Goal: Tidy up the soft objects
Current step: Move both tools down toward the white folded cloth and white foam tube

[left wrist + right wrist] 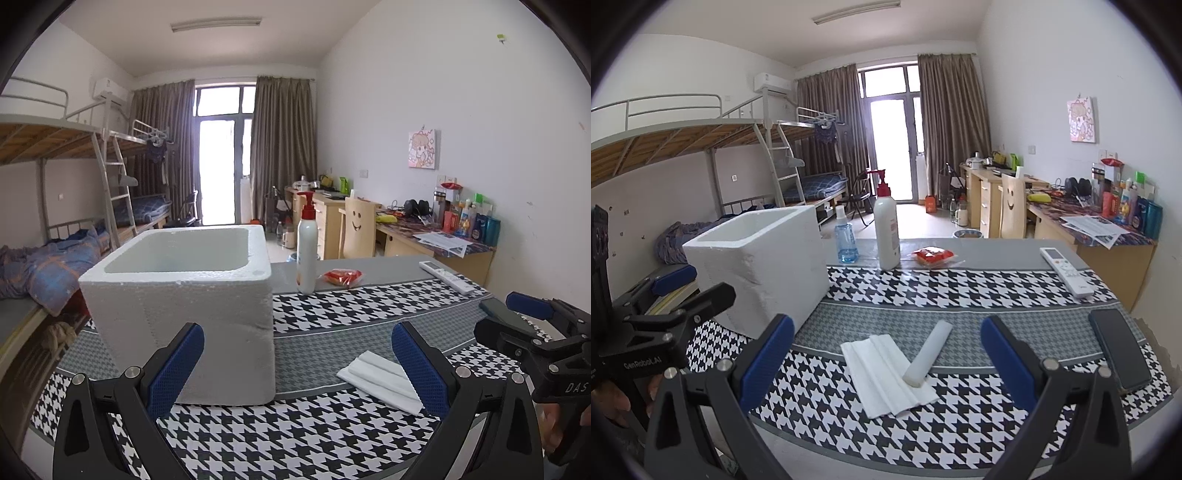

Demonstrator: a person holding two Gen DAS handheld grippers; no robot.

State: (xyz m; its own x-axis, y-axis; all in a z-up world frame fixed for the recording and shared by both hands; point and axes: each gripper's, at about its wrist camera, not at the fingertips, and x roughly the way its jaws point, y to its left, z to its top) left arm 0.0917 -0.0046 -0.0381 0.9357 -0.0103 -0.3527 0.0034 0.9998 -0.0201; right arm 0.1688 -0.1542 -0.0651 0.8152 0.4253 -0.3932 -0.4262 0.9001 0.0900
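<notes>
I see the foam box (184, 295) standing open-topped on the table (960, 424), its visible inside bare (the bottom is hidden). The folded white sheet (886, 376) and foam tube (929, 352) lie between my right claw (886, 354) fingers, untouched; both claws gape wide, my left claw (297, 363) facing the box. The table's near edge is close below.

Foam box (177, 291) (empty) before spread left tool (297, 365)

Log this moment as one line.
left hand-held gripper: open, empty | right hand-held gripper: open, empty | white foam cylinder: lying on folded white foam sheet | white styrofoam box: looks empty
</notes>
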